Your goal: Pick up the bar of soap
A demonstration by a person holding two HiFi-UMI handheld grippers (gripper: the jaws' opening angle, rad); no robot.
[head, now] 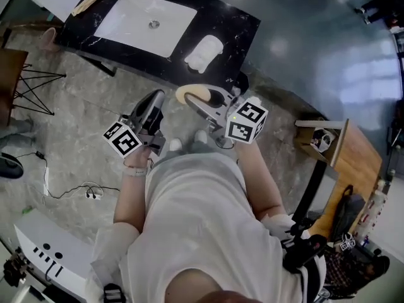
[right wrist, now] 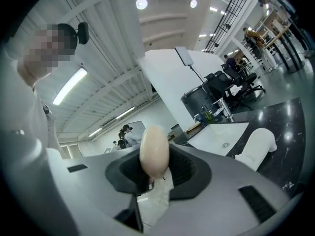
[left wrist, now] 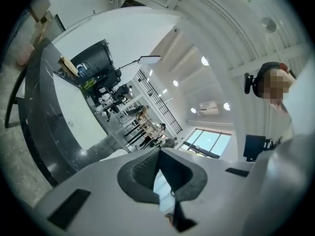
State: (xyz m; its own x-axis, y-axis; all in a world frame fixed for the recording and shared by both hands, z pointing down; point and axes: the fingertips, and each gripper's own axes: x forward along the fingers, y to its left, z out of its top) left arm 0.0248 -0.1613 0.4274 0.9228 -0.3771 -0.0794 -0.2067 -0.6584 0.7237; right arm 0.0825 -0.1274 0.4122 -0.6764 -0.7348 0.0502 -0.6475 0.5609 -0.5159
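The bar of soap [head: 189, 92] is a cream oval held up in the air, off the counter. My right gripper [head: 205, 101] is shut on it. In the right gripper view the soap [right wrist: 154, 151] stands on end between the dark pads, and the right gripper [right wrist: 156, 162] points level toward the black counter [right wrist: 288, 124]. My left gripper [head: 156, 98] hangs beside it to the left, apart from the soap. In the left gripper view the left gripper [left wrist: 158, 154] has its pads meeting at the tip with nothing between them.
The black counter [head: 237, 24] holds a white sink [head: 136, 17] and a folded white towel [head: 204, 52]. A wooden table [head: 356, 160] stands at the right and a wire-legged stool [head: 16, 74] at the left. Cables [head: 82, 189] lie on the stone floor.
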